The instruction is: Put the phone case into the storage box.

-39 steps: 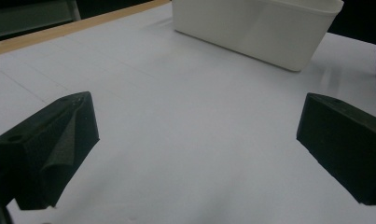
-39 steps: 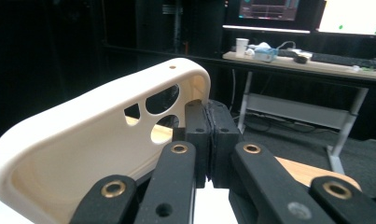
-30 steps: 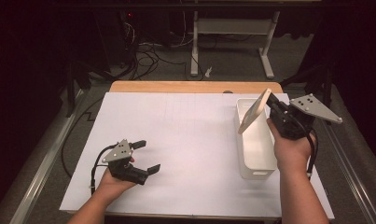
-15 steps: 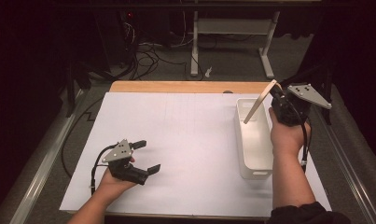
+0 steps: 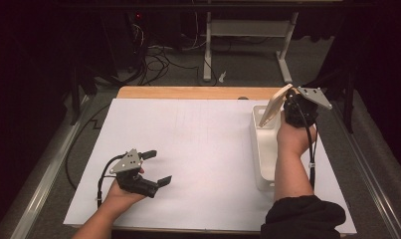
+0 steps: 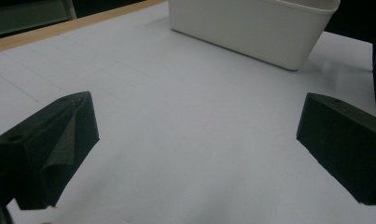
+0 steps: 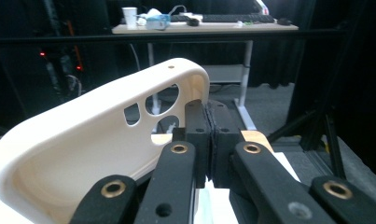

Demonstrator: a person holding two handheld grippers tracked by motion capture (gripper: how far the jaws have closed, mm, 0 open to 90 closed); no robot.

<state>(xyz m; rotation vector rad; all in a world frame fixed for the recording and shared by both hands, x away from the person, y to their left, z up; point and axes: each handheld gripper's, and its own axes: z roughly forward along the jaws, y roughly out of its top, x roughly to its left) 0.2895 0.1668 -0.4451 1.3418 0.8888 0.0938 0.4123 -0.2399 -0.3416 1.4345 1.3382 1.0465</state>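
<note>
Near: left claw [image 5: 155, 168], jaws wide apart, empty, resting low on white desk [image 5: 198, 149]; well apart from bin.

Mid: white bin [image 5: 265, 149], long axis running near-to-far, right side of desk.

Far: right claw [image 5: 287, 107], jaws clamped on edge of cream phone case [image 5: 273, 105]. Case tilted, long axis slanting down-left, lower end over bin's far end. Right hand nearer; likely drop into bin.
</note>
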